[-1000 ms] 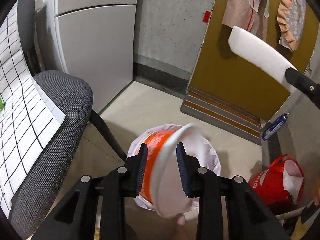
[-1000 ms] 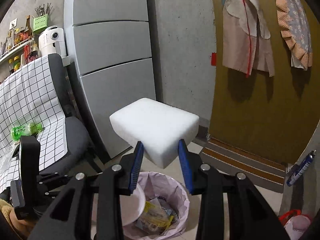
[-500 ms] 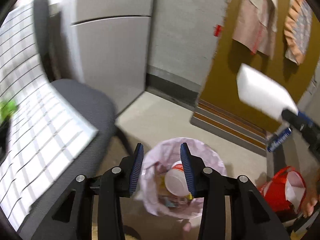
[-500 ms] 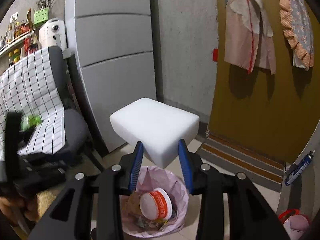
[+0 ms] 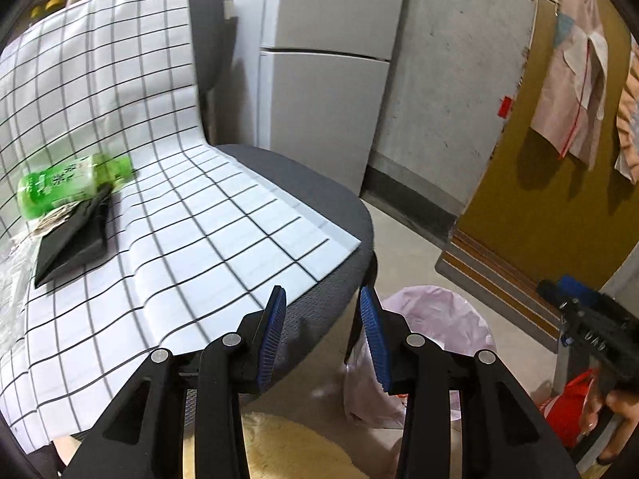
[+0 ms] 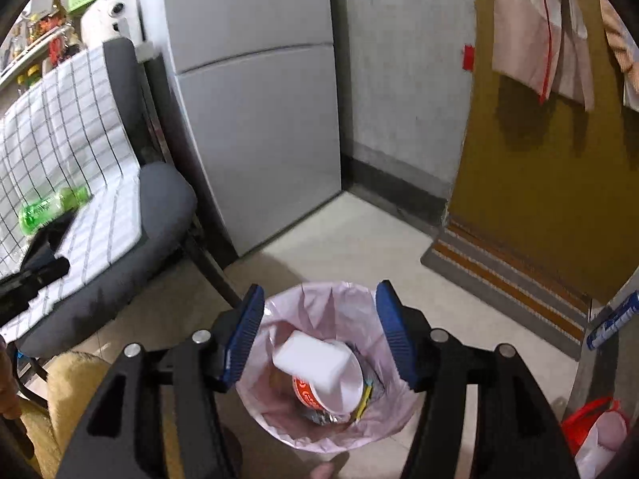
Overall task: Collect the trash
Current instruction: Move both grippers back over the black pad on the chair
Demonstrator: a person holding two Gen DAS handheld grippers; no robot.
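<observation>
The white foam block lies inside the pink-lined trash bin, resting on top of the red-and-white noodle cup, with other wrappers under and beside them. My right gripper hangs directly above the bin's mouth, its blue-padded fingers spread wide and holding nothing; neither pad touches the liner.

My left gripper is also empty, with a moderate gap between its blue pads. It points at the front edge of the grey chair, close to the rim of the seat, and I see no contact there. The bin shows in this view too, on the floor just right of the chair's edge.

On the chair lies a white checked cloth, and on it a green bottle lying on its side, touching a flat black item and some crumpled paper next to it.

Further out stand a grey fridge against the concrete wall, a striped doormat at the mustard door, and a red bag on the floor to the right of the bin.
</observation>
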